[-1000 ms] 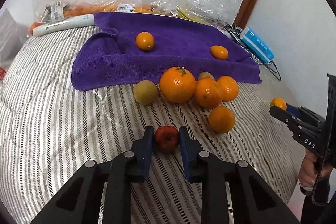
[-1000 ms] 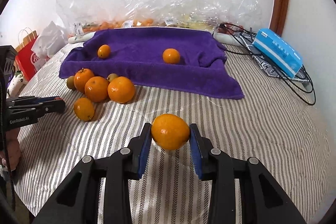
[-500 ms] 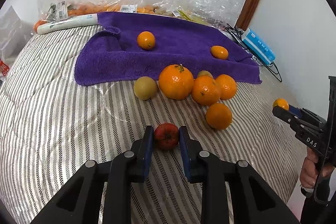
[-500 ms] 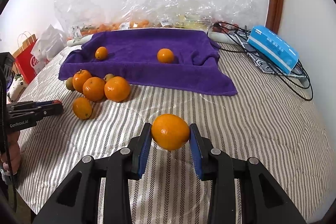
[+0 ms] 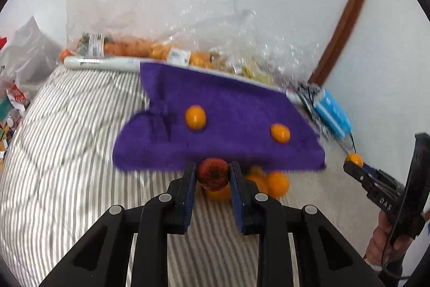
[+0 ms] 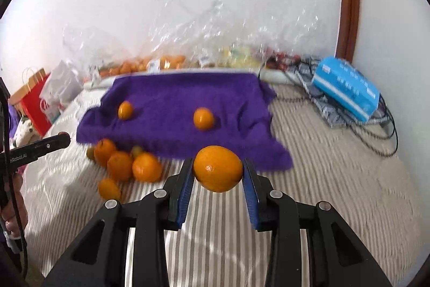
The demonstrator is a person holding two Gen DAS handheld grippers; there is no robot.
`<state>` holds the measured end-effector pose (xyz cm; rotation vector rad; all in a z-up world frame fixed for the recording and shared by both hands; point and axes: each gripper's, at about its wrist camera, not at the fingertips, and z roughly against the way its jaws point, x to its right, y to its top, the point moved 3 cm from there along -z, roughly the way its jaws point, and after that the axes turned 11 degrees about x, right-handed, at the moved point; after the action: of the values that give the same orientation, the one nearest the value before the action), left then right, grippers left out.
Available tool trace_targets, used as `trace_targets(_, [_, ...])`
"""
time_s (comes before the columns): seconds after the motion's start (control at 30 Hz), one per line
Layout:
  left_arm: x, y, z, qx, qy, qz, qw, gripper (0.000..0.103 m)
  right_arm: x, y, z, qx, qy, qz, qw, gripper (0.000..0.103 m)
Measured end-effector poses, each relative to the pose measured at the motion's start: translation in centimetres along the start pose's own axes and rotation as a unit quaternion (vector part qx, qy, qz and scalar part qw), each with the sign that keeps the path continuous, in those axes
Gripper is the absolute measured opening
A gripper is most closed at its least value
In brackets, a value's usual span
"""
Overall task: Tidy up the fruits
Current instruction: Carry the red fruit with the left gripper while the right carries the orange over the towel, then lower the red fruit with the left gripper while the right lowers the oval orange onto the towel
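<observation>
We hold a tool in each hand above the striped bed [image 6: 336, 179]. Our left tool [image 5: 212, 175] pinches a small red fruit [image 5: 213, 174] between its blue pads [image 5: 189, 187], the fruit clear of the bedding and seen in front of the near edge of the purple towel [image 5: 236, 112]. Our right tool [image 6: 217, 171] pinches an orange [image 6: 218, 168] the same way, the fruit squeezed between its two pads and lifted off the bed.

The purple towel lies spread across the far part of the bed, and two small oranges rest on it, one to the left [image 6: 125, 110] and one nearer the middle [image 6: 203, 119], well apart from each other. Just off the towel's near left edge, a cluster of oranges [image 6: 126, 163] sits on the stripes, several touching, with one more [image 6: 108, 188] a little nearer to us. Clear plastic bags [image 6: 188, 55] of fruit pile against the wall behind the towel. To the right, a blue packet [image 6: 346, 90] lies on a tangle of black cables [image 6: 376, 125]. A red paper bag [image 6: 32, 104] stands beside the bed on the left. Both views are somewhat blurred.
</observation>
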<state>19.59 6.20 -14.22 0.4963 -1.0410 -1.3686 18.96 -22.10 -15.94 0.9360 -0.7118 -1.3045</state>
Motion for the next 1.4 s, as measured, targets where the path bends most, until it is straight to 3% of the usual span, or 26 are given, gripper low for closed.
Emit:
trace_targets(0.27, [1.0, 4.0, -2.6, 0.033, 0.002, -0.006, 0.9994, 0.024, 0.0, 4.6, -2.0, 0.039, -0.001, 0.014, 0.999, 0.036])
trace_targets(0.6, [0.6, 4.9, -6.8, 0.037, 0.006, -0.005, 0.9993, 0.024, -1.4, 7.7, -7.2, 0.054, 0.021, 0.029, 0.998, 0.036])
trace_targets(0.77, [-0.5, 3.5, -7.9, 0.049, 0.003, -0.005, 0.9988, 0.024, -1.1, 6.4, -9.1, 0.051, 0.036, 0.011, 0.998, 0.036])
trace_targets(0.97, [-1.2, 2.3, -9.6, 0.016, 0.006, 0.004, 0.9998, 0.023, 1.2, 3.6, -12.9, -0.012, 0.03, -0.032, 0.999, 0.036])
trace_targets(1.1, [-0.9, 2.0, -9.5, 0.017, 0.003, -0.003, 0.9998, 0.024, 2.0, 3.3, -13.0, -0.011, 0.027, -0.054, 0.998, 0.036])
trace_targets(1.4, [-0.1, 1.4, -9.8, 0.013, -0.005, -0.019, 0.9997, 0.024, 0.0, 2.0, -14.0, -0.025, 0.047, -0.017, 0.998, 0.036])
